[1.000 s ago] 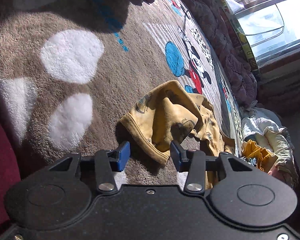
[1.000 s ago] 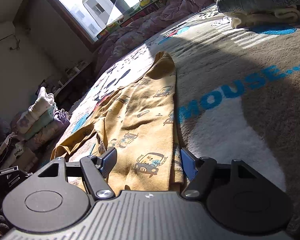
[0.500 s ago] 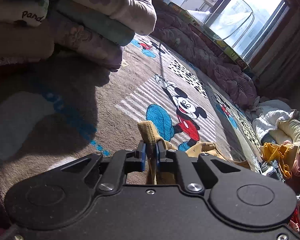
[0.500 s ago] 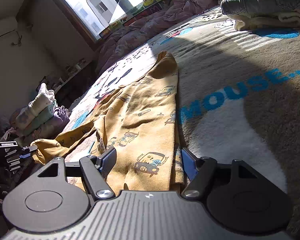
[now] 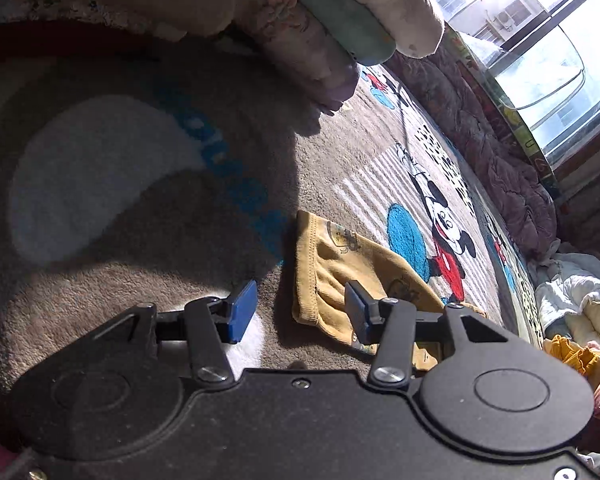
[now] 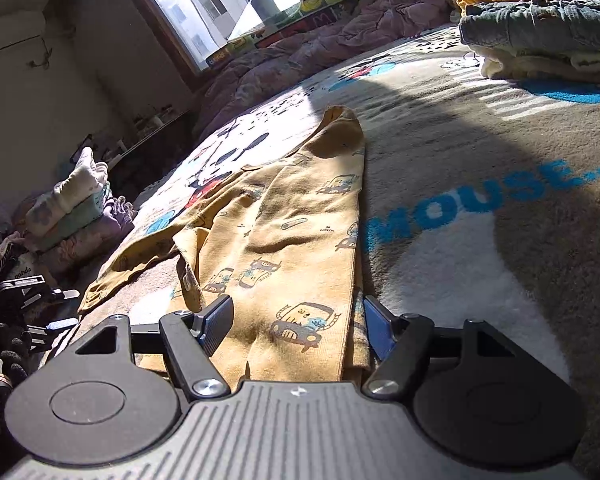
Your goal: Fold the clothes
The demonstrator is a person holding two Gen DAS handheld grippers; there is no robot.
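A yellow printed garment [image 6: 284, 232] lies spread on the Mickey Mouse carpet [image 6: 480, 240]. One sleeve runs out to the left, and its cuff [image 5: 320, 264] lies flat in the left wrist view. My left gripper [image 5: 300, 310] is open, its jaws just above and astride the cuff, holding nothing. My right gripper [image 6: 298, 324] is open over the garment's near hem, one finger on each side of the cloth. The left gripper also shows at the far left of the right wrist view [image 6: 32, 300].
A stack of folded clothes [image 5: 332, 28] stands beyond the cuff on the left. Another folded stack with denim on top [image 6: 540, 36] stands at the far right. A purple quilt [image 6: 340, 40] lies under the window. A loose clothes pile [image 5: 572, 320] lies to the right.
My left gripper shut on the sleeve cuff, pulled it outward and laid it down. It has now opened and let go. The right gripper has stayed open in place.
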